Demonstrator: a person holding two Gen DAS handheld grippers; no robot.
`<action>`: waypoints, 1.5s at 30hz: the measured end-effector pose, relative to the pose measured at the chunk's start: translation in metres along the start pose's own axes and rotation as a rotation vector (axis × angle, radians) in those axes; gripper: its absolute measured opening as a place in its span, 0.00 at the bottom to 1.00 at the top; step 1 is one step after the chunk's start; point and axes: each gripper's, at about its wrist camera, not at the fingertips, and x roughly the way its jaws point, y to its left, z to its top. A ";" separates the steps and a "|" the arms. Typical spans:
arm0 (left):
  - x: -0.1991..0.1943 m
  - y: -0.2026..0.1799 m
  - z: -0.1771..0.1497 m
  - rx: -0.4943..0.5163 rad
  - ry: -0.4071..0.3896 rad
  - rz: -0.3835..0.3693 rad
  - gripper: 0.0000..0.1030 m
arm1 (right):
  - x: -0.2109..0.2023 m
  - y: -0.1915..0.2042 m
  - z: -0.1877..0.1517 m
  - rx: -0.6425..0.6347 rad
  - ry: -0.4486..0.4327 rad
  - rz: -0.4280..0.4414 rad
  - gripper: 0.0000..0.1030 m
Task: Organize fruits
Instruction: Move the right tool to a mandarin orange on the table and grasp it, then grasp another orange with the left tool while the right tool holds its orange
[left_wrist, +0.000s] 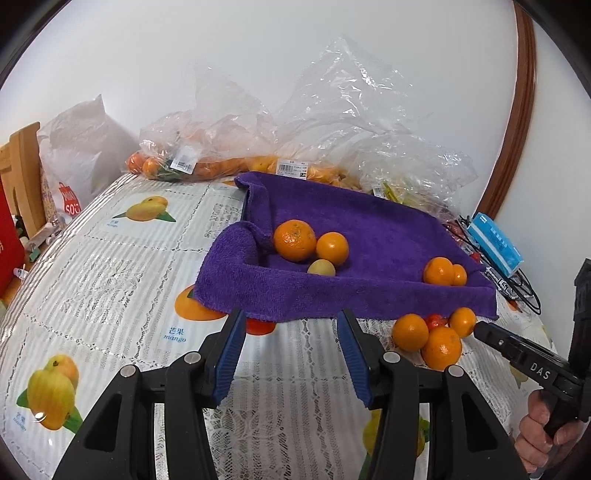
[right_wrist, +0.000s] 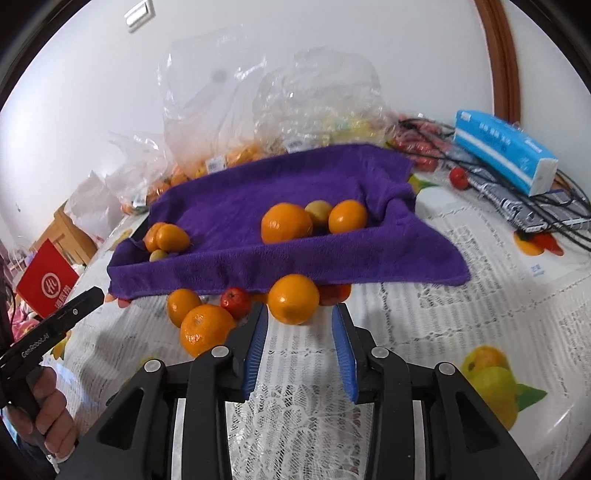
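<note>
A purple towel (left_wrist: 369, 229) lines a tray and holds oranges (left_wrist: 294, 240) and a small yellow fruit (left_wrist: 321, 267); it also shows in the right wrist view (right_wrist: 229, 210). Loose oranges (left_wrist: 441, 348) and a small red fruit (left_wrist: 435, 320) lie on the table in front of it. My left gripper (left_wrist: 291, 317) is open and empty, just short of the towel's front edge. My right gripper (right_wrist: 298, 314) is open, its fingertips just short of an orange (right_wrist: 293, 299) on the table, jaws on either side of its near edge, not gripping.
Clear plastic bags of fruit (left_wrist: 229, 155) stand behind the towel against the wall. A blue tissue pack (right_wrist: 502, 151) and black cables (right_wrist: 546, 218) lie at the right. A red box (right_wrist: 46, 284) and wooden furniture sit at the left. The tablecloth (left_wrist: 110, 266) has printed fruit.
</note>
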 end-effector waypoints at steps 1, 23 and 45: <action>-0.001 0.002 0.001 -0.013 -0.002 -0.004 0.48 | 0.002 0.001 0.001 -0.001 0.005 0.001 0.35; 0.009 0.000 -0.001 0.000 0.038 0.006 0.48 | 0.040 0.009 0.017 -0.031 0.098 -0.051 0.34; 0.046 -0.059 0.003 -0.004 0.182 -0.263 0.43 | -0.023 -0.040 -0.005 0.045 -0.036 -0.026 0.35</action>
